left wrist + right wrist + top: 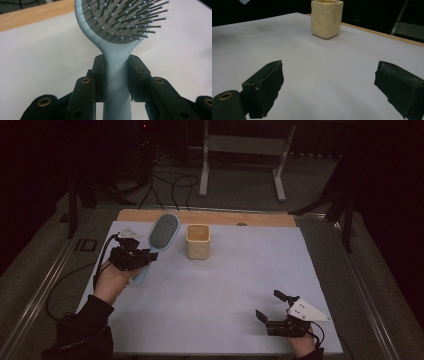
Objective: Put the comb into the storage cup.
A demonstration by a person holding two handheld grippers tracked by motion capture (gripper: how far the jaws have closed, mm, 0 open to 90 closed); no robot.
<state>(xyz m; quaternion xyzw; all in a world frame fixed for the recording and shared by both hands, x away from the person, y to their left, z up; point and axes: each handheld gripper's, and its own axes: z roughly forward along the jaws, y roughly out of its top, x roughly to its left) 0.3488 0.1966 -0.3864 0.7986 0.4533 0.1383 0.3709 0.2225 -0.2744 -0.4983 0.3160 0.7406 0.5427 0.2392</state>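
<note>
The pale blue plastic paddle hairbrush [159,240] with dark ball-tipped bristles sits at the left of the white-covered table [225,290], its head toward the far edge and just beside the cream-yellow squarish cup [198,241] with dimpled, cheese-like walls. The left hand-held gripper [145,257] has its jaws closed on the brush's handle just below the neck, as the left gripper view shows, with a black pad pressed to each side. It looks as if the brush is in hand and being carried; whether it is clear of the table cannot be told. The likely next move is to bring it over to the cup, tip it handle-down and lower it into the open mouth, which calls for a turn of the wrist and a firm hold. At the near right, the right hand-held gripper [275,309] hangs with its jaws spread wide and empty, pointed toward the cup. No brand, label or writing can be read anywhere.
</note>
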